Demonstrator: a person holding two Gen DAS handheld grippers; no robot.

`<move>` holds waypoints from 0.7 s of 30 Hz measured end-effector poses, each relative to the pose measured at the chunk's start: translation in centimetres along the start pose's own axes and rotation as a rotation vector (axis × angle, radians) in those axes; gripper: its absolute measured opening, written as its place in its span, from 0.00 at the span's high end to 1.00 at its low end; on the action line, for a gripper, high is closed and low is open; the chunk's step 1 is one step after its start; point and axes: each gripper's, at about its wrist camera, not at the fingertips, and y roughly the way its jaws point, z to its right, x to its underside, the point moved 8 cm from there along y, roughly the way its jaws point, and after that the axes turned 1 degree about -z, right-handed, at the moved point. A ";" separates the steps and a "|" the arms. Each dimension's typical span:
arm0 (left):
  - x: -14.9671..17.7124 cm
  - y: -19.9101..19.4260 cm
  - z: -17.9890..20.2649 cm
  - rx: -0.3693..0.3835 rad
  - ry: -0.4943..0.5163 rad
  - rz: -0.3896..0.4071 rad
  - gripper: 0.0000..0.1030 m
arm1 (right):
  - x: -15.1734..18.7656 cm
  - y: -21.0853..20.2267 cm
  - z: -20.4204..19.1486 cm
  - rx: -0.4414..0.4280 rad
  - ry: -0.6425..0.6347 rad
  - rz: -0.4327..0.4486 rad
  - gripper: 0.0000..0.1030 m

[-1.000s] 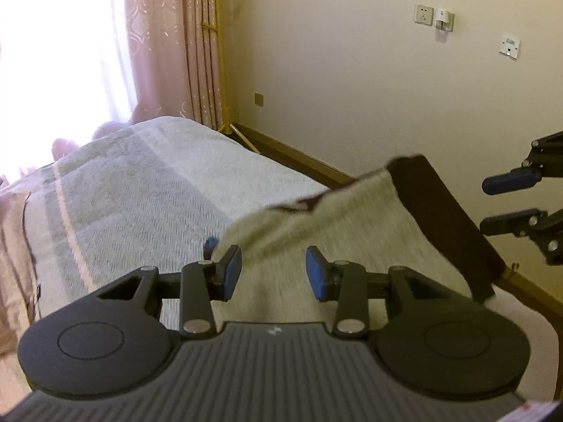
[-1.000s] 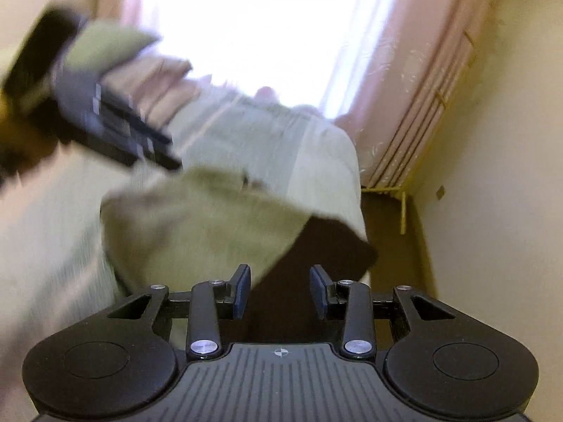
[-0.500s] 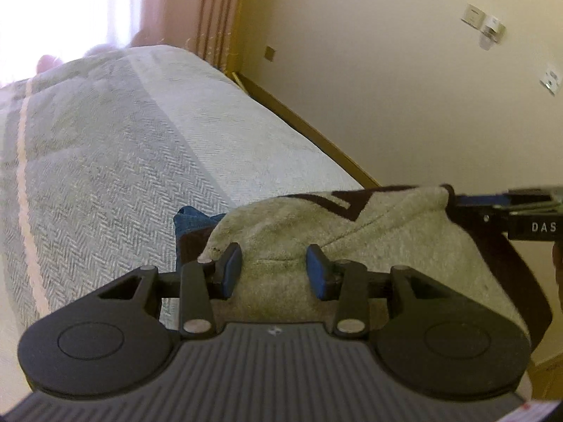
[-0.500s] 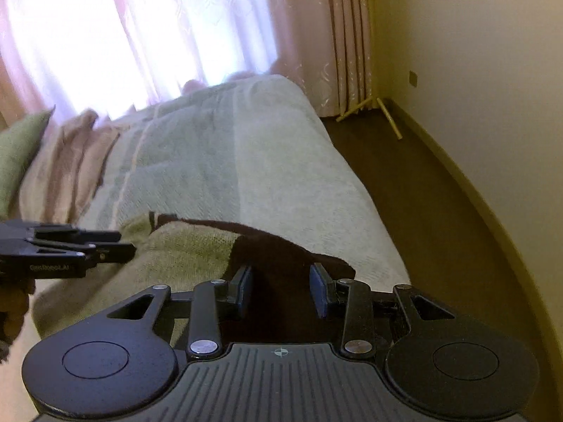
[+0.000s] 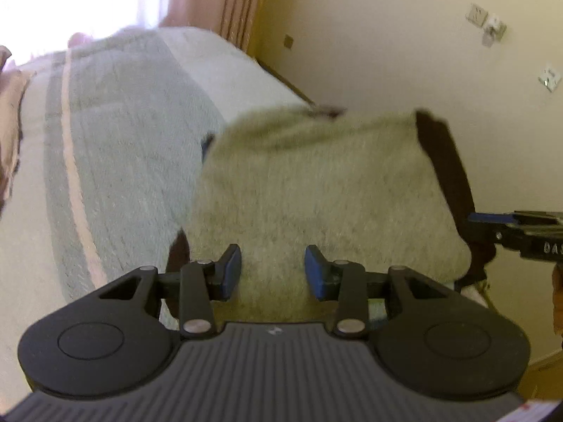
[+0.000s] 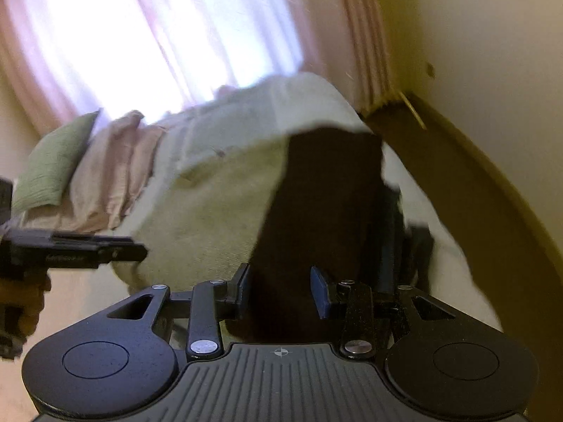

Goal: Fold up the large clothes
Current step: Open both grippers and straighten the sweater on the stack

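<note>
An olive knit garment (image 5: 316, 183) with a dark brown band (image 5: 447, 161) lies folded on the bed, blurred by motion. My left gripper (image 5: 272, 270) is open just over its near edge, with knit showing between the blue pads. My right gripper (image 5: 473, 219) reaches in from the right, its tip at the brown band. In the right wrist view the brown band (image 6: 323, 204) runs between the open fingers of my right gripper (image 6: 279, 288). The olive part (image 6: 218, 204) spreads to the left, where my left gripper (image 6: 137, 249) comes in side-on.
A grey-green herringbone blanket (image 5: 123, 133) covers the bed. A green pillow (image 6: 52, 165) and pink bedding (image 6: 112, 176) lie at its head. Pink curtains (image 6: 316, 17) hang before a bright window. A cream wall (image 5: 387, 52) and brown floor (image 6: 457, 183) run along the bed's right side.
Both grippers have moved in closer over the garment, which now fills the space between their fingers. The right wrist view has tipped up. The finger gaps are unchanged.
</note>
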 end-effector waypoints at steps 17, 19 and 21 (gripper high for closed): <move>11.3 -17.6 3.3 -0.149 -0.090 0.040 0.01 | 9.7 -16.3 -7.5 0.208 0.187 0.038 0.23; 12.7 -19.8 3.7 -0.157 -0.087 0.050 0.01 | 10.7 -17.9 -9.4 0.209 0.195 0.045 0.21; 13.7 -21.7 4.1 -0.161 -0.085 0.063 0.01 | 11.3 -19.3 -10.9 0.221 0.187 0.058 0.20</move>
